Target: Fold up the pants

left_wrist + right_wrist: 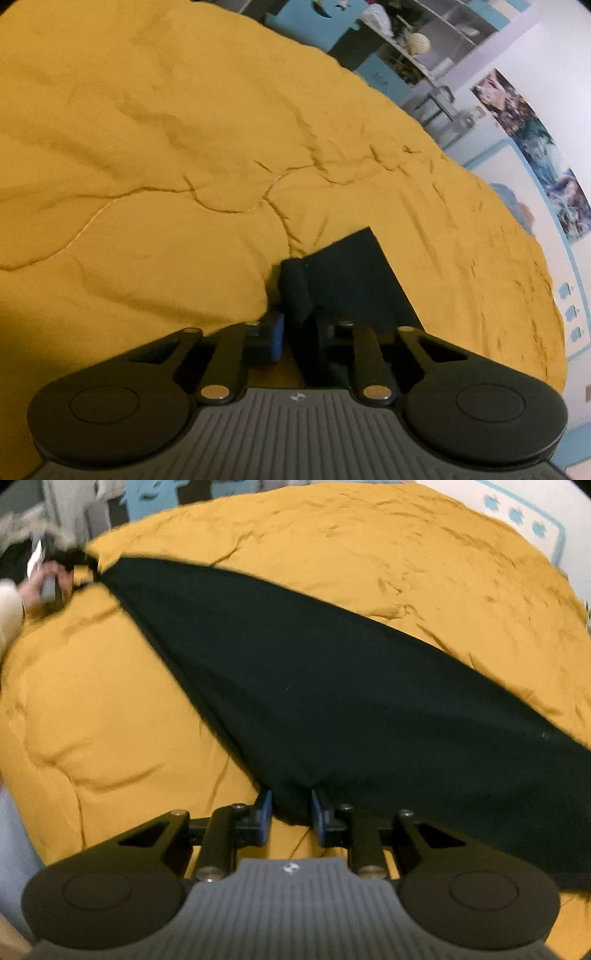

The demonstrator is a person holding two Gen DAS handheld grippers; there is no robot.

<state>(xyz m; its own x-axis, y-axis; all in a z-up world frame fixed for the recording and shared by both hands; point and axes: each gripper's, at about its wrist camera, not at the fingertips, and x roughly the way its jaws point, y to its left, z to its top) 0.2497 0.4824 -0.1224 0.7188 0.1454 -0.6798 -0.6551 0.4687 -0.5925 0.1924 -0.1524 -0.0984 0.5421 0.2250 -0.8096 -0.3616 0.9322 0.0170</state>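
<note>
Our right gripper [291,814] clamps an edge of the black pants [314,686]; our left gripper [298,325] pinches a bunched corner. The cloth stretches flat and smooth, tapering toward the far hand [51,585], across the wrinkled yellow bedspread [110,720].

Right fingertip of left gripper [295,328] buried behind a bunched roll of black pants [347,280] — pad contact not visible there. Pants [314,686] cut off by right edge of the right wrist frame. Upper left of that frame: a hand [48,585] smeared by motion blur, the thing in it unreadable. Shelf clutter [413,40] at top of left wrist frame too small and soft to identify.
</note>
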